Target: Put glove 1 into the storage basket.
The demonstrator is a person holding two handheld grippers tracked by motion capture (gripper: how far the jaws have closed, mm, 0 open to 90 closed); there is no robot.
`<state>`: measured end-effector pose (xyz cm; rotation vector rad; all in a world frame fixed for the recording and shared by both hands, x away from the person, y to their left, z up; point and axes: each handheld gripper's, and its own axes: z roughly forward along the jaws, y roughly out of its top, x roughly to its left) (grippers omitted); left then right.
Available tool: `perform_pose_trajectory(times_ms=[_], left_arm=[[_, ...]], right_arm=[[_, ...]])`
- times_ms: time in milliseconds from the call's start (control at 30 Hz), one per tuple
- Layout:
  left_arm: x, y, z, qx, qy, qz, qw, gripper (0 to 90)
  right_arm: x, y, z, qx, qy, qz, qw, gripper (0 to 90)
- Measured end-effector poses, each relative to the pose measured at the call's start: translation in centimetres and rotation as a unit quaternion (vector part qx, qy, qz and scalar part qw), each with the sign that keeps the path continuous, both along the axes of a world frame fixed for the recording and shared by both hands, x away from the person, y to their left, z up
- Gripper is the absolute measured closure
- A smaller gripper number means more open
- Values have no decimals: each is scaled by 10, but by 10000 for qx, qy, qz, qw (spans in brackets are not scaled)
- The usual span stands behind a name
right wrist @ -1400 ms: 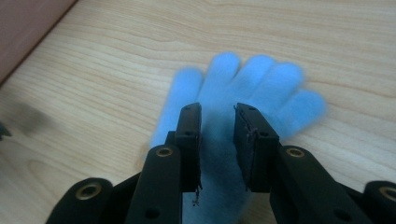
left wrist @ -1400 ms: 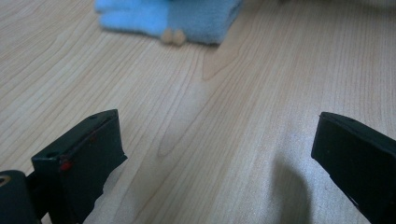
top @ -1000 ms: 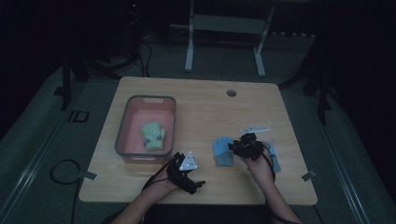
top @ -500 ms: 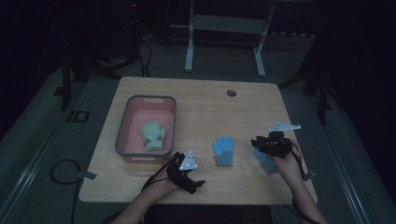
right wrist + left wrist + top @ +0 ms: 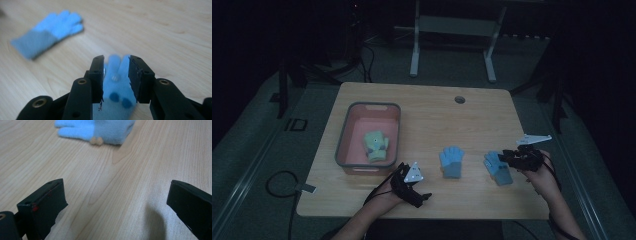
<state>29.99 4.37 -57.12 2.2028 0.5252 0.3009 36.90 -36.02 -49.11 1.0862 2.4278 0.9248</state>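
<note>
Two blue gloves are on the wooden table (image 5: pixel 427 110). One blue glove (image 5: pixel 452 161) (image 5: pixel 47 32) (image 5: pixel 100 130) lies flat near the middle front. My right gripper (image 5: pixel 508 161) (image 5: pixel 116 60) is shut on the second blue glove (image 5: pixel 498 169) (image 5: pixel 116 82), which sits to the right of the first; its fingers stick out past the jaws. My left gripper (image 5: pixel 422 196) (image 5: pixel 117 192) rests near the front edge, jaws wide open over bare wood, short of the first glove. A green glove (image 5: pixel 376 145) lies in the pink tray (image 5: pixel 362 112).
The grey-rimmed pink tray stands on the table's left half. A round cable hole (image 5: pixel 459 99) is at the back right. A metal stand (image 5: pixel 452 25) and cables are on the floor behind the table.
My right gripper has moved to the right, taking the second blue glove away from the first one. The left gripper has stayed in place.
</note>
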Motion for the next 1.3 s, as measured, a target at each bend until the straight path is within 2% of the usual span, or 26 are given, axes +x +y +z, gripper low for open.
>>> perform_pose_trajectory(times_ms=[100,167,233,367,400,433,467,533,567,600,733,833,900,1000,1033,1133,1300], left_arm=[[0,-1,0,-3,-15,-10,10000,24],[0,-1,0,6,-12,-12,10000,24],[0,0,0,-4,-9,-12,10000,24],[0,0,0,-4,-8,-18,10000,24],[0,0,0,-3,-10,-23,10000,24],[0,0,-1,-18,-11,-22,10000,24],[0,0,-1,4,-14,-20,10000,24],[0,0,-1,12,-16,-19,10000,24],[0,0,0,-4,-20,-19,10000,24],[0,0,0,-6,-20,-18,10000,24],[0,0,-1,9,-23,-6,10000,24],[-1,-1,0,0,-24,-20,10000,24],[0,-1,-1,1,-16,-20,10000,24],[0,-1,-1,-5,-20,-21,10000,24],[0,-1,0,-4,-24,-28,10000,24],[-1,-1,0,14,-23,-38,10000,24],[-1,0,0,26,-24,-41,10000,24]], right_arm=[[2,2,-17,-158,105,150,9997,613],[3,1,-22,-180,136,142,9996,593],[7,-1,-35,-172,296,50,9994,590],[10,-2,-47,-235,466,38,9986,589],[9,-2,-47,-234,427,-12,9988,707],[8,-1,-46,-291,453,-35,9985,774],[8,1,-46,-319,448,-74,9985,799],[7,2,-47,-325,413,-120,9985,815],[4,5,-48,-296,360,-273,9985,828],[4,5,-48,-296,360,-273,9985,828],[1,7,-49,-192,335,-556,9977,840],[-2,11,-43,-170,354,-761,9963,844],[-6,17,-30,-81,202,-839,9962,844],[-9,22,-17,66,116,-869,9961,844],[-13,28,-2,142,-27,-959,9953,844],[-17,36,15,357,-137,-1097,9932,844],[-20,51,28,378,-313,-1365,9894,844]])
